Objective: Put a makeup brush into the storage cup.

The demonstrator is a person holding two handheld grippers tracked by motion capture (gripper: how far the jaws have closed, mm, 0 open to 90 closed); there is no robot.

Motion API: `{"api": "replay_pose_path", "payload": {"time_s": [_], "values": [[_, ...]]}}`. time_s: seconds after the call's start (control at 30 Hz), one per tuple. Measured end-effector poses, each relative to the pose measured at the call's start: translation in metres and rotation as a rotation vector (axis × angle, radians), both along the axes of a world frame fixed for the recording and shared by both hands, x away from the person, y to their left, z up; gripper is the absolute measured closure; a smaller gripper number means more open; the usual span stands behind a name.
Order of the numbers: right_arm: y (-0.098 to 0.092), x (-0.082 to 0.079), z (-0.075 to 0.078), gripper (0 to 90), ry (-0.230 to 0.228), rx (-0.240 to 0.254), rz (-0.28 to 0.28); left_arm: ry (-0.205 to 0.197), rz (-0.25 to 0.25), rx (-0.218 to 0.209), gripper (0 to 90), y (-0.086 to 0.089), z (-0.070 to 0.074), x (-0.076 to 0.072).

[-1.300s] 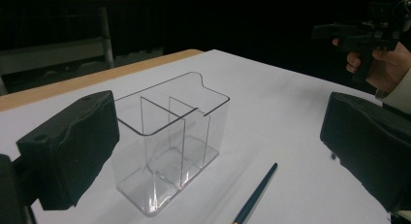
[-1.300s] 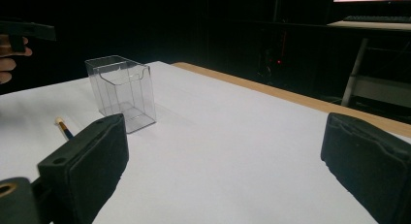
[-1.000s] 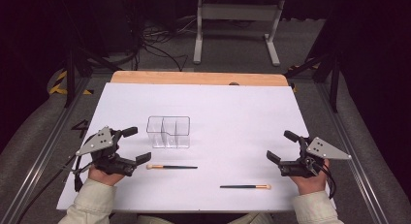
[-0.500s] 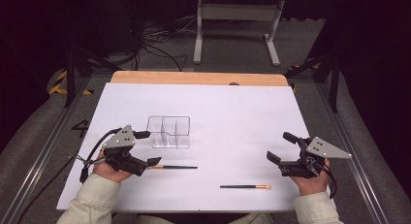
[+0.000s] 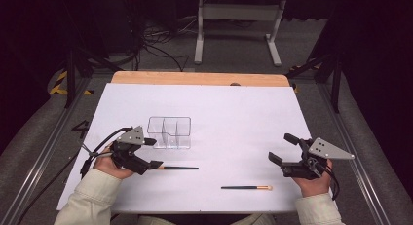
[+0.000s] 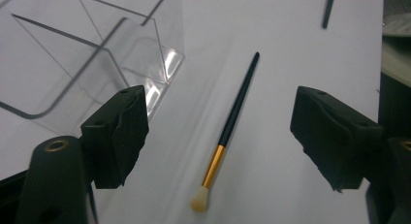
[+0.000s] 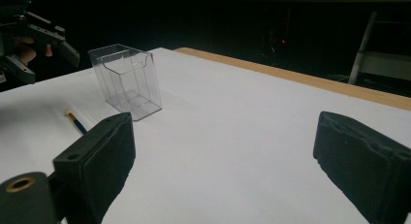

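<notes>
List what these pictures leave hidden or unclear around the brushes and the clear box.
- Left brush: in the high view, its bristle end is covered by the left gripper.
- Right brush: in the left gripper view, the top edge cuts it off.
- Clear box: in the left gripper view, cut off by the top and left edges.

Dark room, grey floor [image 5: 44, 137], metal stand [image 5: 236, 20] beyond white table [image 5: 243, 108].

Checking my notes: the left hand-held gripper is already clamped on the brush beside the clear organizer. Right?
Not clamped. In the left gripper view the left hand-held gripper has the brush between its jaws, which have been closing, untouched, beside the clear organizer.
</notes>
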State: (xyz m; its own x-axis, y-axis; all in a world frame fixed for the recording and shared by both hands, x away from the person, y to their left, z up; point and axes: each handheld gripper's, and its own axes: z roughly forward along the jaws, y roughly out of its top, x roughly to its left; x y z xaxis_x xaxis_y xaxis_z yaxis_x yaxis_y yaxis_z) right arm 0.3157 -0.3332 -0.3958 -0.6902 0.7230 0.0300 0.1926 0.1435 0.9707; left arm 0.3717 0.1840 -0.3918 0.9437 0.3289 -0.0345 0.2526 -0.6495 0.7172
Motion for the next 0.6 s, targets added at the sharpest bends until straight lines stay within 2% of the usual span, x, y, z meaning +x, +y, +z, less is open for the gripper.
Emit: {"api": "replay_pose_path", "payload": {"time_s": [0.07,0.13,0.2,0.33,0.43,0.6], "values": [[0.000,0.000,0.000,9.1,0.004,0.001,0.001,0.013,-0.030,0.034,24.7,-0.002,-0.003,0.003],[0.000,0.000,-0.001,9.3,0.010,0.001,0.001,0.022,-0.052,0.050,26.3,-0.004,-0.006,0.004],[0.000,0.000,-0.001,9.6,0.015,0.001,0.006,0.020,-0.065,0.077,26.6,-0.008,-0.007,0.005],[-0.001,-0.002,-0.001,9.9,0.016,0.000,0.004,0.022,-0.080,0.130,27.0,-0.014,-0.012,0.007],[-0.002,-0.002,-0.002,10.1,0.016,0.004,0.011,0.027,-0.078,0.153,27.1,-0.016,-0.014,0.008],[-0.003,-0.003,-0.002,11.7,0.022,0.014,0.027,0.041,-0.086,0.184,32.9,-0.019,-0.018,0.009]]}}
